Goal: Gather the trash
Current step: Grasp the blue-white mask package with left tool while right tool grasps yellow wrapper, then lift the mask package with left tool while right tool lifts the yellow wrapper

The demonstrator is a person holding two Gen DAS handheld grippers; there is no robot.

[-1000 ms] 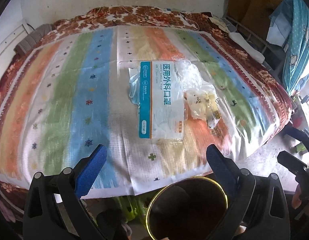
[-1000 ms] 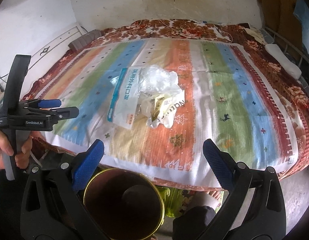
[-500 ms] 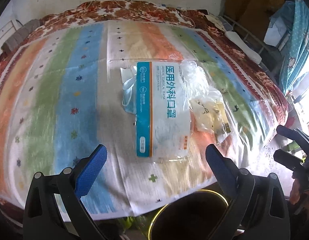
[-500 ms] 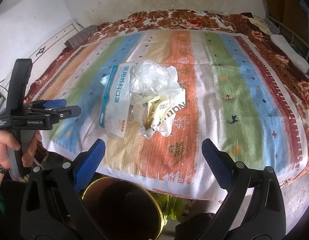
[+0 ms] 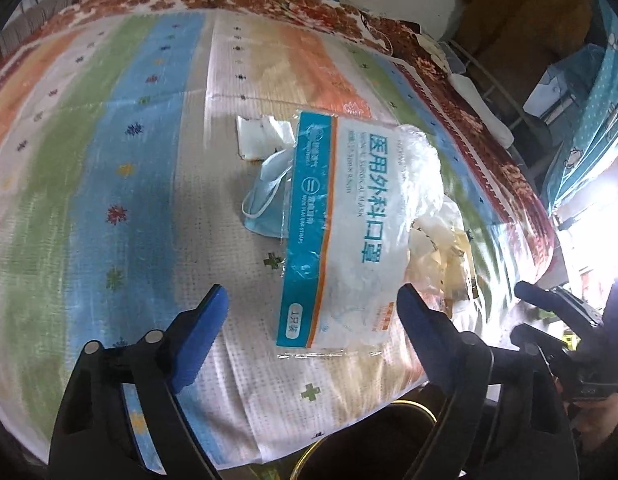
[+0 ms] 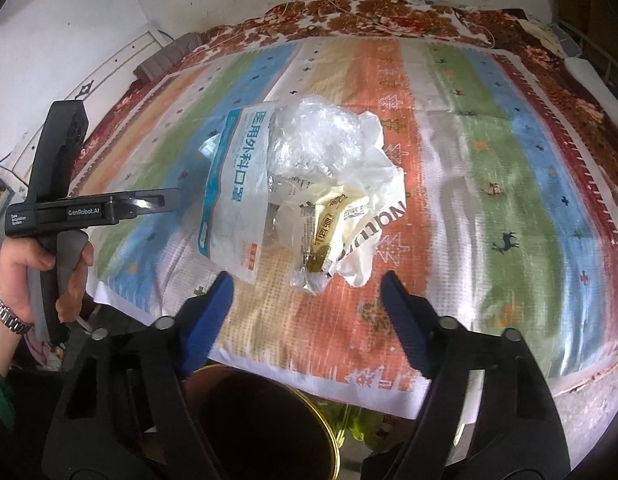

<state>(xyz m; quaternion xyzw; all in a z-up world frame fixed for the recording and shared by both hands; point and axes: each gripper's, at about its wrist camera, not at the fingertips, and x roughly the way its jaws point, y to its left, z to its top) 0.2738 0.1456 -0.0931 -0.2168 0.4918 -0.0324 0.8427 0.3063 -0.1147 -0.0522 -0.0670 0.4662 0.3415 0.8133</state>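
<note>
Both hands tilt steeply down over the bed [image 6: 509, 168]. The left hand-held gripper [image 5: 313, 304] hangs with jaws apart, just narrowing, released, its fingers straddling the near end of the mask packet [image 5: 341, 232] without touching it. The right hand-held gripper [image 6: 307, 286] is likewise released, jaws just narrowing, nothing between them, just short of the crumpled wrappers [image 6: 333, 200] in mid-bed. A gold-rimmed bin [image 6: 269, 420] stands below the near edge.
</note>
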